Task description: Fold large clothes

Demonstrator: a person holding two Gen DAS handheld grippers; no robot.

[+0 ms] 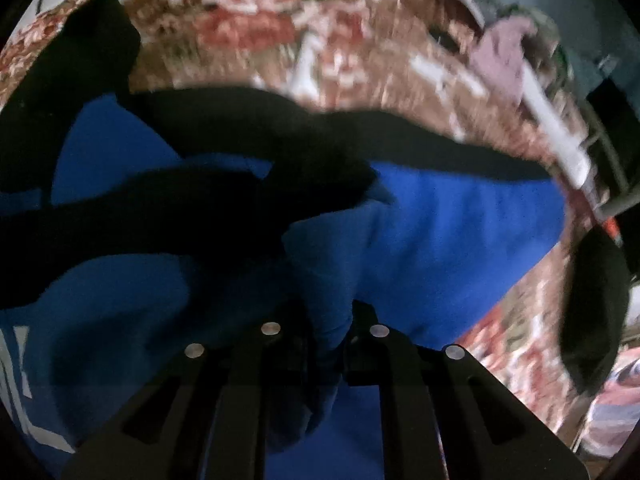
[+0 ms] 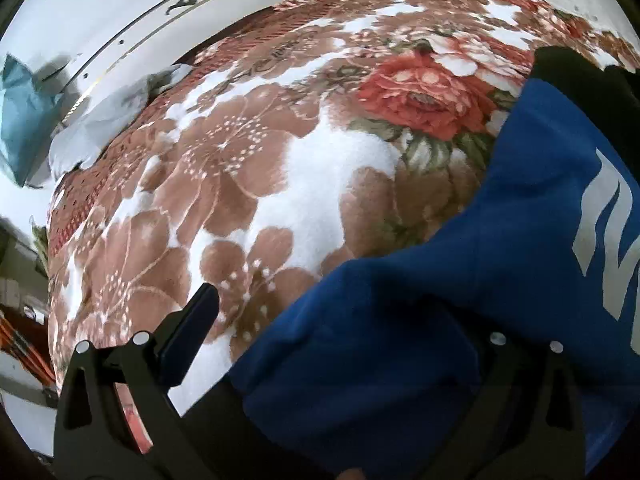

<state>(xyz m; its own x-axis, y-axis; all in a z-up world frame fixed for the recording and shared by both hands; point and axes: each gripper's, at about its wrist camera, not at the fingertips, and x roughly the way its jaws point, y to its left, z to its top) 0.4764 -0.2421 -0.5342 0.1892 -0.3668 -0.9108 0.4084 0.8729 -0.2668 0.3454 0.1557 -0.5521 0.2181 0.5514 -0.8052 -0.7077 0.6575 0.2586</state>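
Pinching blue garment (image 1: 440, 220): left hand-held gripper (image 1: 326, 332) | right hand-held gripper (image 2: 344, 320) spread wide

The left gripper (image 1: 326, 336), at the lower centre of its frame, has its 2 fingers pinched on blue cloth. The right gripper (image 2: 344, 344) sits lower centre, fingers spread wide, 1 under cloth.

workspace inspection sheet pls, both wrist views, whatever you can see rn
surface: floral blanket, brown and red flowers on white.
job's things: blue garment with black trim and white print, rumpled on the blanket.
clutter: pinkish cloth at the far edge; teal cloth beside the blanket.
grippers: left gripper shut on a bunch of blue fabric; right gripper open, one finger draped by the garment.
cables: nothing seen.
surroundings: white panel behind the blanket; left view blurred.
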